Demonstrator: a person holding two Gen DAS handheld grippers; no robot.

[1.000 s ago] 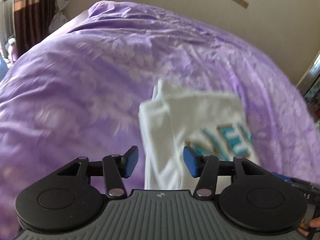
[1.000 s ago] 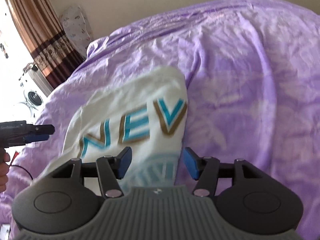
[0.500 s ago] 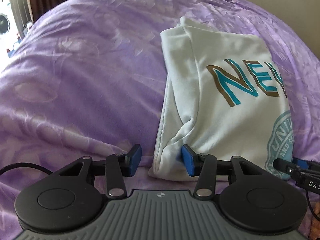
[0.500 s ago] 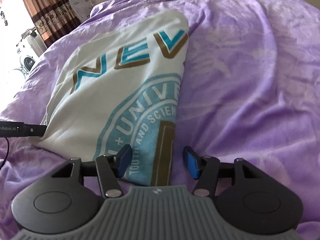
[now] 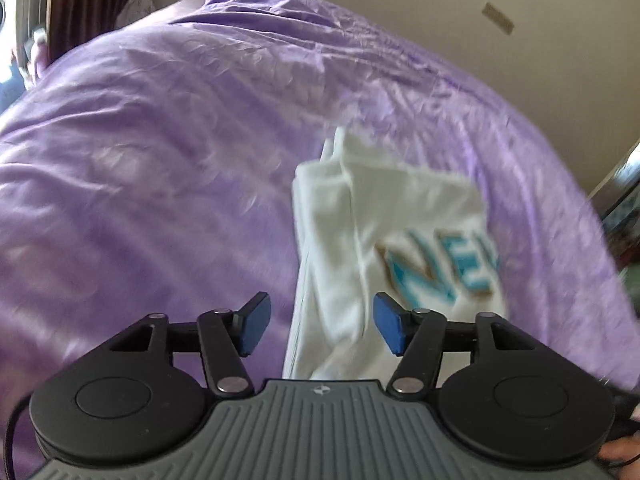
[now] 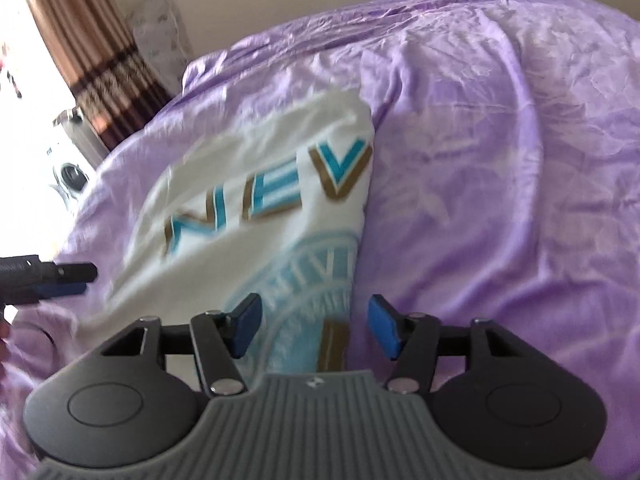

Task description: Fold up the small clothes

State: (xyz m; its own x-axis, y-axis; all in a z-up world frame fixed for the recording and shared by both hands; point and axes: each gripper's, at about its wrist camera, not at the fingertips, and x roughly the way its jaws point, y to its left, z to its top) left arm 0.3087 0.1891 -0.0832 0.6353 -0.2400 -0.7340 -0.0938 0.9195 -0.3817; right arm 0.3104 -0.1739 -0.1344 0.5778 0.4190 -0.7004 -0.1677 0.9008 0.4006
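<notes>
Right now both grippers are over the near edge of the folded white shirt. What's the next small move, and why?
Probably lower both grippers to the shirt's near edge and pinch it for another fold. The left gripper and right gripper have their jaws opening, each straddling a near corner without pressing it. The shirt lies folded lengthwise on the purple bedspread, still long enough to halve.

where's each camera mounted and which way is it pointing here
Left wrist: sits on the left gripper, looking down along its opening jaws at the folded white shirt on the purple bedspread; its blue pads flank the shirt's left edge.
Right wrist: sits on the right gripper, looking down over the shirt's right edge; its jaws are opening too, and the left gripper's tip pokes in at the left.
Shared: the shirt, the bedspread and the brown curtain.
</notes>
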